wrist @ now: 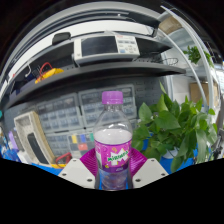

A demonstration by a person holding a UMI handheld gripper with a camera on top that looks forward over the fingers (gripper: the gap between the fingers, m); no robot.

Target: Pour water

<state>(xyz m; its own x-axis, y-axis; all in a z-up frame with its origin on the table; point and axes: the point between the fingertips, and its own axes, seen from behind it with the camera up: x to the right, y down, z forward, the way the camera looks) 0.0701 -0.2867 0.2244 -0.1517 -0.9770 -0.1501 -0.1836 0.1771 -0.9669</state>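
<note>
A clear plastic bottle (pixel 113 135) with a purple cap and a purple-green label stands upright between my fingers, held up in front of a shelf. My gripper (pixel 112 170) is shut on the bottle: both magenta pads (pixel 88 160) press on its body at label height. Clear liquid shows in the upper part of the bottle. No cup or other vessel for the water shows in the view.
A leafy green plant (pixel 172 128) stands just right of the bottle. Behind are shelves (pixel 90 75) with devices, cables and bins. A tablet-like frame (pixel 35 138) leans at the left.
</note>
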